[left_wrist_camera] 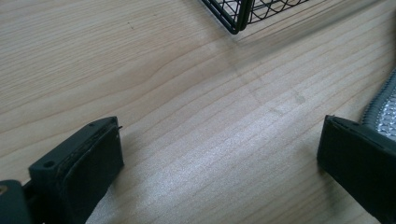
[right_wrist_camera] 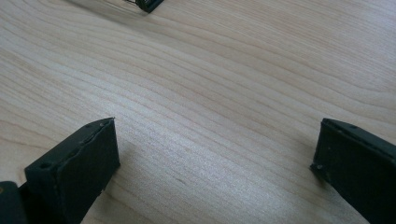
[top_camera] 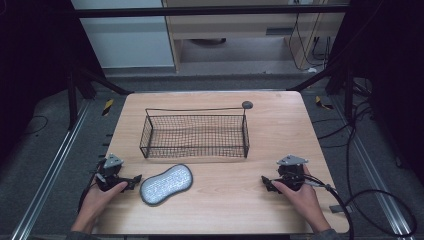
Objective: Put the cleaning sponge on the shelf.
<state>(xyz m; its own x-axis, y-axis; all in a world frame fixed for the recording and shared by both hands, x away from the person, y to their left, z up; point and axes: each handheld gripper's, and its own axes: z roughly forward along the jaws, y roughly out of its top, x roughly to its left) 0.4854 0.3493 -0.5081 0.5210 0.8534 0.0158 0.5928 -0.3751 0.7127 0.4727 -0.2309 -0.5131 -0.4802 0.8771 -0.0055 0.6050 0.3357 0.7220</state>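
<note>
I have both grippers resting low on the wooden table [top_camera: 225,200], one at each lower corner of the high view. My left gripper [top_camera: 131,181] sits at the lower left with its jaws spread wide and nothing between them. In the left gripper view only bare wood grain lies in the gap, and the edge of the silver scrubbing pad [left_wrist_camera: 384,112] shows at the right edge of the frame, just beyond the right-hand jaw. From above, that pad [top_camera: 166,183] lies flat in the lower centre-left, just beside the left gripper's tips; I cannot tell whether they touch.

My right gripper [top_camera: 267,184] is at the lower right, well apart from the pad, its jaws likewise released and empty over bare wood in the right gripper view.

The black wire basket [top_camera: 195,135] stands upright at the centre of the high view, above the pad; one corner [left_wrist_camera: 236,18] shows at the top of the left gripper view.
</note>
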